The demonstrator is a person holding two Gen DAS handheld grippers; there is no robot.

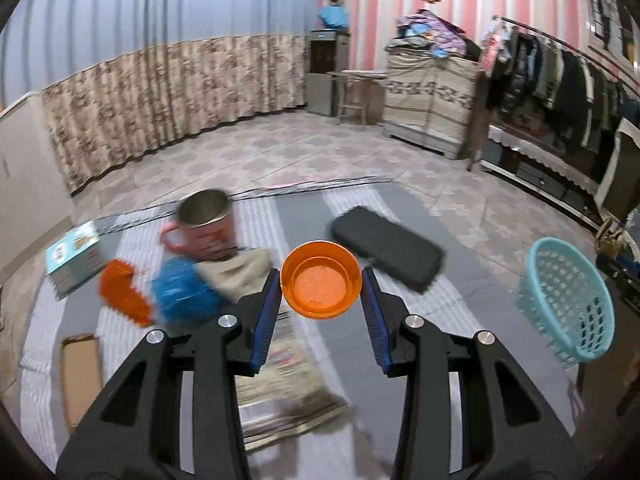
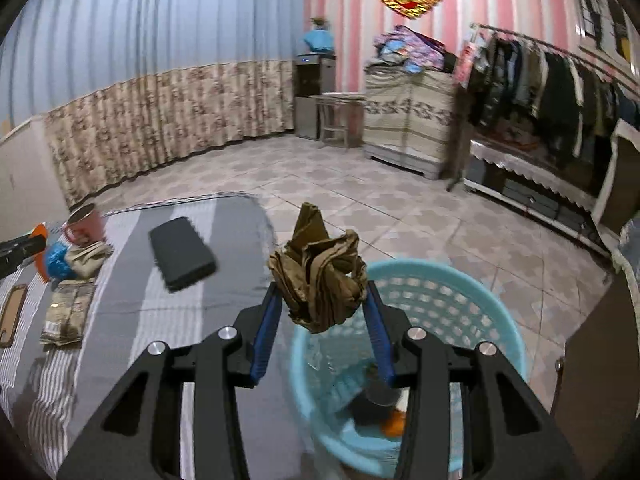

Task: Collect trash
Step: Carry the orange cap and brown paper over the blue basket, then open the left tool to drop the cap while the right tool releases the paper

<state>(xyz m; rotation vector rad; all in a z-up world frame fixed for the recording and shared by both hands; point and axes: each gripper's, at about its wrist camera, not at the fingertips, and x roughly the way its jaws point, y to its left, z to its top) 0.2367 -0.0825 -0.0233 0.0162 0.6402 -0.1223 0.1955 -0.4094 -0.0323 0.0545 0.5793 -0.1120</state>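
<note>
My left gripper (image 1: 321, 285) is shut on a small orange plastic cup (image 1: 320, 279), held above a grey striped mat (image 1: 288, 216). My right gripper (image 2: 320, 300) is shut on a crumpled brown paper wad (image 2: 320, 280), which hangs over the rim of a light blue mesh basket (image 2: 460, 300). Dark and orange items lie in the basket's bottom. In the left wrist view the same basket (image 1: 568, 300) stands at the right, off the mat.
On the mat lie a pink metal mug (image 1: 208, 226), a blue crumpled wrapper (image 1: 184, 292), an orange ribbed piece (image 1: 124, 296), a beige cloth (image 1: 240, 272), a black flat case (image 1: 390, 248), a teal box (image 1: 74, 256) and printed packets (image 1: 288, 392). A clothes rack (image 2: 560, 92) lines the right wall.
</note>
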